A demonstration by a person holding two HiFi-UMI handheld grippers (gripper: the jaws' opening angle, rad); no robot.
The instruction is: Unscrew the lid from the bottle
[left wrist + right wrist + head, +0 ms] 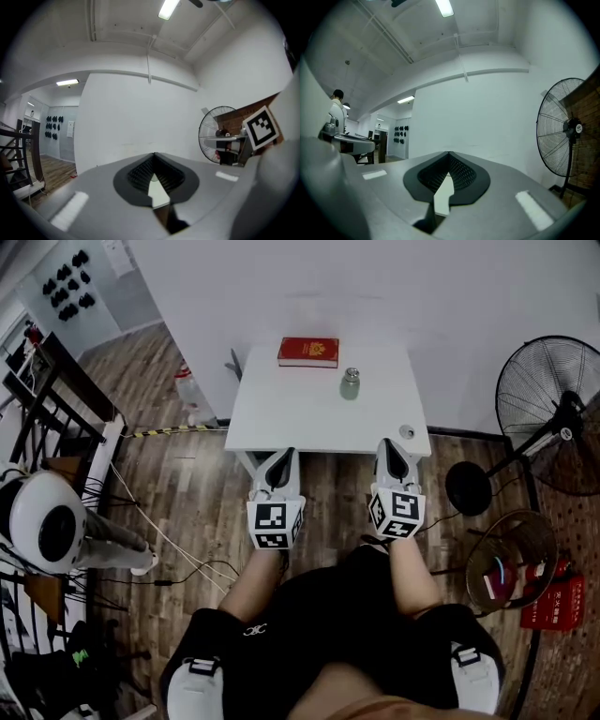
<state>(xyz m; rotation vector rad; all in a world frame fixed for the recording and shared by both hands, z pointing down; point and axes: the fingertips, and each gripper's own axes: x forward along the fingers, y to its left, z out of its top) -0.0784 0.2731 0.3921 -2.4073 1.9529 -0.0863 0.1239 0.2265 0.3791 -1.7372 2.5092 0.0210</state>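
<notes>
A small green-tinted bottle (350, 384) with a silver lid stands upright on the white table (309, 413), toward its far right part. Both grippers are held near the person's knees, short of the table's near edge. My left gripper (279, 461) is shut and empty, below the table's left part. My right gripper (394, 457) is shut and empty too, at the table's near right corner. In the left gripper view the jaws (153, 169) meet at a point with nothing between them; the right gripper view shows the same (449, 166). Neither gripper view shows the bottle.
A red book (307, 352) lies at the table's far edge. A small round white object (406, 431) sits at the near right corner. A standing fan (548, 418) is to the right, a wire basket (511, 559) beside it. A stair rail (56, 399) and cables (178, 549) are at the left.
</notes>
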